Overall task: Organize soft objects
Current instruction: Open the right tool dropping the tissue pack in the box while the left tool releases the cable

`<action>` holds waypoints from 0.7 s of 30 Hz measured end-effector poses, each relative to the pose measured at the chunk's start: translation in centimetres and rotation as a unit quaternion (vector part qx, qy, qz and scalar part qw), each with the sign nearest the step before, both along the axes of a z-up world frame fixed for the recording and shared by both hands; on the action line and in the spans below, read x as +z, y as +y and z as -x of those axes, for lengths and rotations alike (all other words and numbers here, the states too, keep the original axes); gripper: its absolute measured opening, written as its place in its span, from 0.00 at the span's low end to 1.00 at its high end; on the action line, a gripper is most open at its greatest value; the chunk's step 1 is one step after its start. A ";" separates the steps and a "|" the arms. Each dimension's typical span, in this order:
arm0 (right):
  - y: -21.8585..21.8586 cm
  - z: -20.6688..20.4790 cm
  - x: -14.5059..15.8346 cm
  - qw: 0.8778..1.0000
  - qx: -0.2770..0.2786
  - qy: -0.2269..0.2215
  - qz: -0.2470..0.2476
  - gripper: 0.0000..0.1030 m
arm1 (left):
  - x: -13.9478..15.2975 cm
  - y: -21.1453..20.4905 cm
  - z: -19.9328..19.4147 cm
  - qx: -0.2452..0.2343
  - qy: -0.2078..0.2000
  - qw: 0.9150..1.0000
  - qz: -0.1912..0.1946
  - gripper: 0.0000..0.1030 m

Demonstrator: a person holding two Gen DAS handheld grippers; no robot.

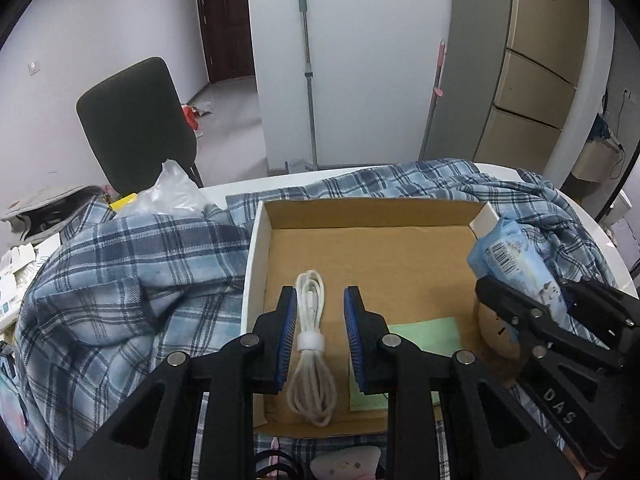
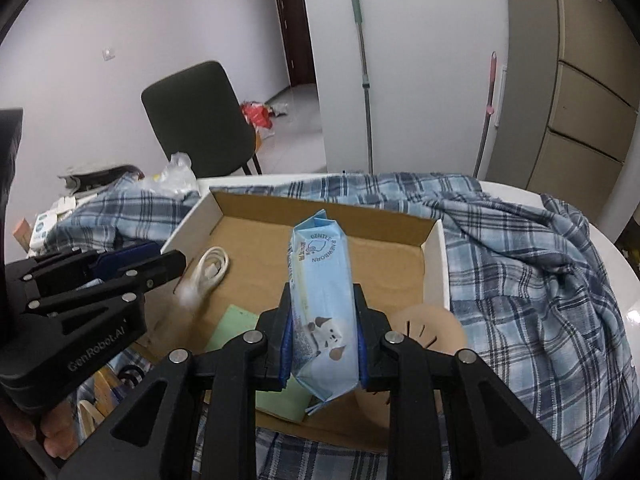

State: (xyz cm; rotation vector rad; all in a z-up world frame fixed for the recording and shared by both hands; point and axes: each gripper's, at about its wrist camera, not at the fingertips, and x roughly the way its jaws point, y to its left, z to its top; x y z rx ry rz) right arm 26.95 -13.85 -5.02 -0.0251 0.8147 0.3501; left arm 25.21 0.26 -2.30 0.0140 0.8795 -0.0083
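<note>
Left tool [image 1: 320, 300] over near left part of cardboard box [image 1: 372, 212], jaws narrowly parted around coiled white cable [image 1: 310, 320]; whether pads touch cable, whether it hangs or lies on box floor, cannot tell. Right tool [image 2: 323, 312] clamped on light blue wipes pack [image 2: 322, 280], pack upright, raised over box's near right part. Green paper sheet [image 1: 424, 330] on box floor near front. Box sits on blue plaid cloth [image 1: 120, 272] spread across white surface [image 2: 612, 280]. Dark chair [image 1: 136, 120] beyond far left edge.
</note>
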 end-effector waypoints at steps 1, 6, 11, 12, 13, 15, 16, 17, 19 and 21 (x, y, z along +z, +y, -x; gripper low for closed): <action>0.1 0.0 -0.2 1.000 0.002 0.003 0.003 0.22 | -0.1 0.0 -0.1 0.000 0.002 1.000 0.002 0.25; 0.2 -0.5 -0.7 1.000 0.000 0.013 0.009 0.32 | 0.0 0.0 -0.1 0.000 0.001 1.000 0.002 0.26; -0.2 -0.2 0.1 1.000 -0.012 -0.010 0.002 0.64 | 0.7 0.4 0.1 0.013 -0.017 1.000 0.006 0.68; -0.3 -0.2 0.3 1.000 -0.011 -0.012 -0.001 0.64 | 0.9 0.4 0.3 0.014 -0.024 1.000 0.004 0.68; -0.4 -0.1 0.5 1.000 -0.012 -0.014 -0.003 0.64 | 1.1 0.4 0.5 0.016 -0.034 0.999 -0.007 0.68; -0.4 -0.1 0.7 1.000 -0.015 -0.016 -0.002 0.64 | 1.6 0.3 0.7 0.016 -0.040 0.999 -0.017 0.68; -0.4 -0.1 0.8 1.000 -0.015 -0.017 -0.002 0.64 | 1.8 0.5 0.8 0.018 -0.044 0.999 -0.009 0.68; -0.4 -0.1 0.9 1.000 -0.015 -0.018 0.000 0.64 | 2.0 0.6 0.9 0.020 -0.046 0.999 -0.004 0.68; -0.5 -0.1 1.0 1.000 -0.014 -0.017 0.001 0.64 | 2.3 0.6 1.1 0.020 -0.051 0.998 -0.004 0.68; -0.5 0.0 1.3 1.000 -0.014 -0.019 0.003 0.64 | 2.8 0.7 1.3 0.021 -0.058 0.998 -0.005 0.68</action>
